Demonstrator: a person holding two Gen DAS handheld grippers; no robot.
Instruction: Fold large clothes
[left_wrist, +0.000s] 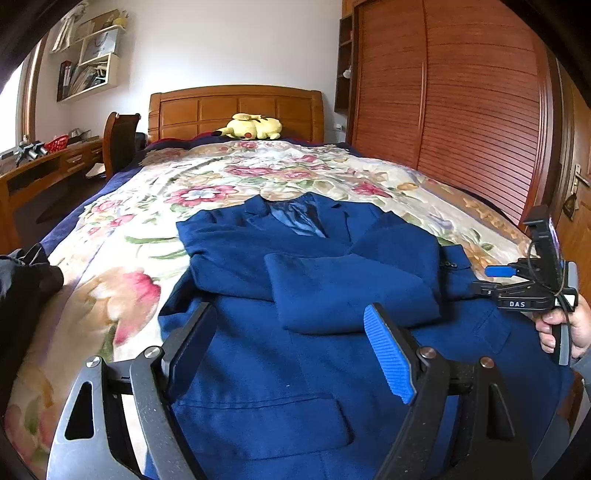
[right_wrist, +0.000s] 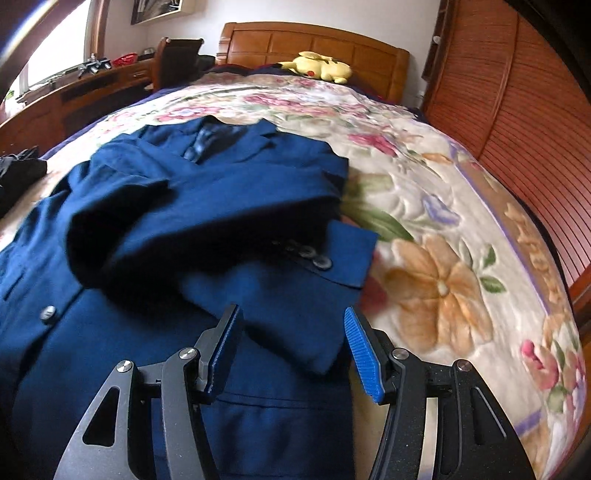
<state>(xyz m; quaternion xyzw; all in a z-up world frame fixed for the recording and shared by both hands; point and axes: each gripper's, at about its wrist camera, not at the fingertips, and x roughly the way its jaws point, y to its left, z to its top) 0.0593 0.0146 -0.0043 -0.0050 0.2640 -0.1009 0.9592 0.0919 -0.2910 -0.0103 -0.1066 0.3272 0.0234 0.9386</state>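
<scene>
A dark blue suit jacket (left_wrist: 280, 295) lies front up on the floral bedspread (left_wrist: 207, 184), collar toward the headboard, both sleeves folded across the chest. My left gripper (left_wrist: 291, 325) is open and empty, just above the jacket's lower front near a pocket flap. My right gripper (right_wrist: 291, 328) is open and empty, above the jacket's right edge (right_wrist: 258, 288) by the buttoned sleeve cuff (right_wrist: 332, 254). The right gripper also shows in the left wrist view (left_wrist: 498, 271), held in a hand at the bed's right side.
A yellow plush toy (left_wrist: 255, 126) lies by the wooden headboard (left_wrist: 236, 107). A dark garment (left_wrist: 26, 277) sits at the bed's left edge. A desk (left_wrist: 48, 166) and chair (left_wrist: 120, 140) stand left; a slatted wardrobe (left_wrist: 461, 110) stands right.
</scene>
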